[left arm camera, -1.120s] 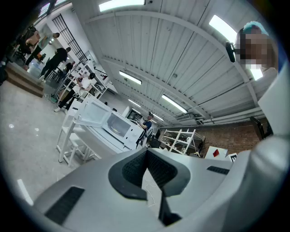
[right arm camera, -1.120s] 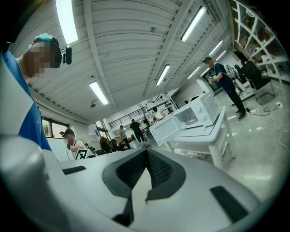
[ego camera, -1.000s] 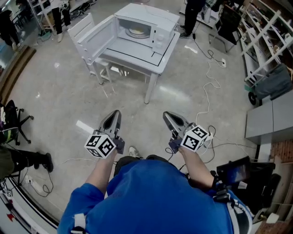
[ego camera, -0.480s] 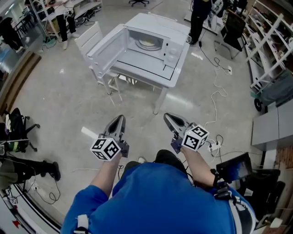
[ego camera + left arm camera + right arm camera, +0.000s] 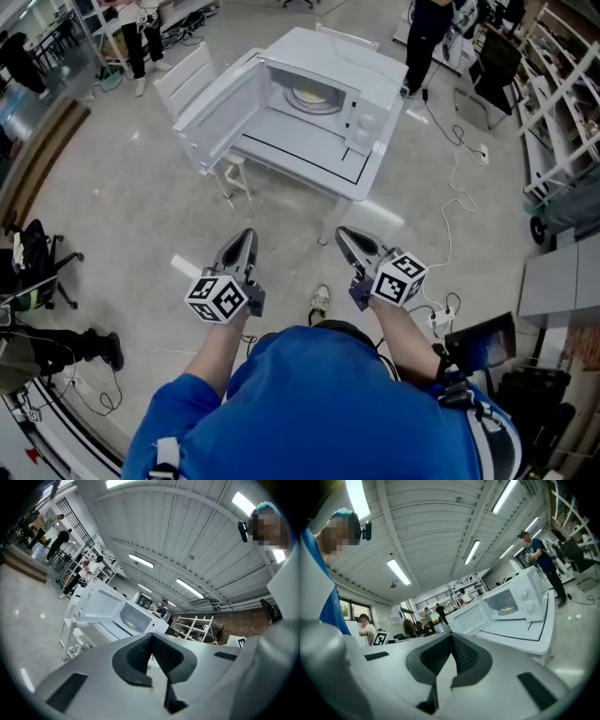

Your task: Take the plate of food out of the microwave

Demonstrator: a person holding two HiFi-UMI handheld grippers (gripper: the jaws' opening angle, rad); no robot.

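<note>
A white microwave (image 5: pixel 323 80) stands on a white table (image 5: pixel 319 164), its door (image 5: pixel 220 108) swung open to the left. Inside lies a plate of yellowish food (image 5: pixel 312 97); the same plate (image 5: pixel 507 609) shows in the right gripper view and faintly (image 5: pixel 132 626) in the left gripper view. Both grippers hang in the air well short of the table, over the floor. My left gripper (image 5: pixel 247 235) is shut with nothing in it. My right gripper (image 5: pixel 343 234) is also shut and empty.
A white chair (image 5: pixel 187 80) stands left of the table behind the door. Cables (image 5: pixel 450 234) trail over the floor at right. Shelving (image 5: pixel 562 103) lines the right side. People stand at the back (image 5: pixel 427 37) and at far left (image 5: pixel 141 33).
The table and microwave have come nearer and lower in the head view as the person walks toward them. Both grippers stay shut and held in front.
</note>
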